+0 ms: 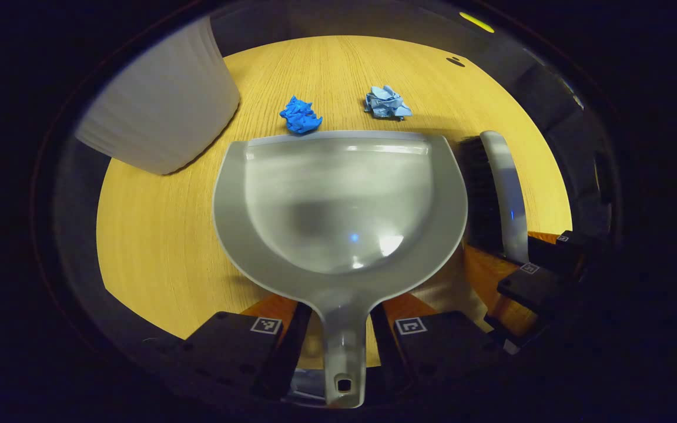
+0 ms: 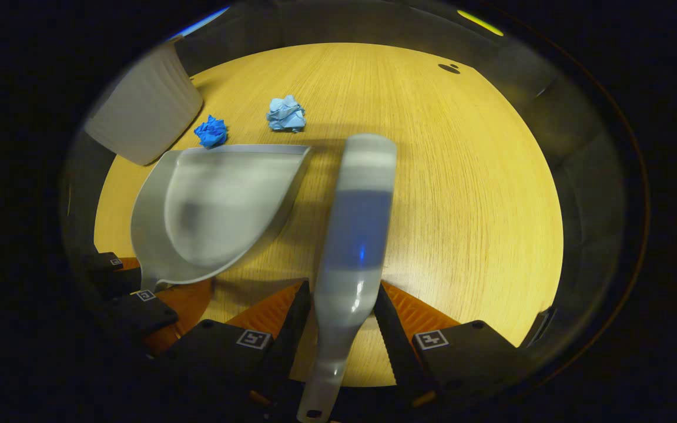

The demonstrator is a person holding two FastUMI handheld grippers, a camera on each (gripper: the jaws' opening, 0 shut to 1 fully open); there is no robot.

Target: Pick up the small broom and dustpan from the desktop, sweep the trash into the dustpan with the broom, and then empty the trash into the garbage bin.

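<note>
My left gripper (image 1: 343, 330) is shut on the handle of a grey dustpan (image 1: 338, 200), whose front lip points at two paper wads. The dark blue wad (image 1: 301, 115) lies just past the lip, and the light blue wad (image 1: 386, 103) lies a little farther right. My right gripper (image 2: 343, 317) is shut on the handle of the small grey broom (image 2: 356, 235), which stretches forward over the table beside the dustpan (image 2: 221, 205). The broom's black bristles (image 1: 479, 188) face the pan's right side. Both wads (image 2: 211, 131) (image 2: 285, 114) lie beyond the pan.
A white ribbed garbage bin (image 1: 162, 106) stands at the far left of the wooden table (image 1: 156, 235), close to the dark blue wad. A small dark hole (image 2: 449, 68) marks the tabletop near its far edge. Bare wood spreads to the broom's right (image 2: 462, 205).
</note>
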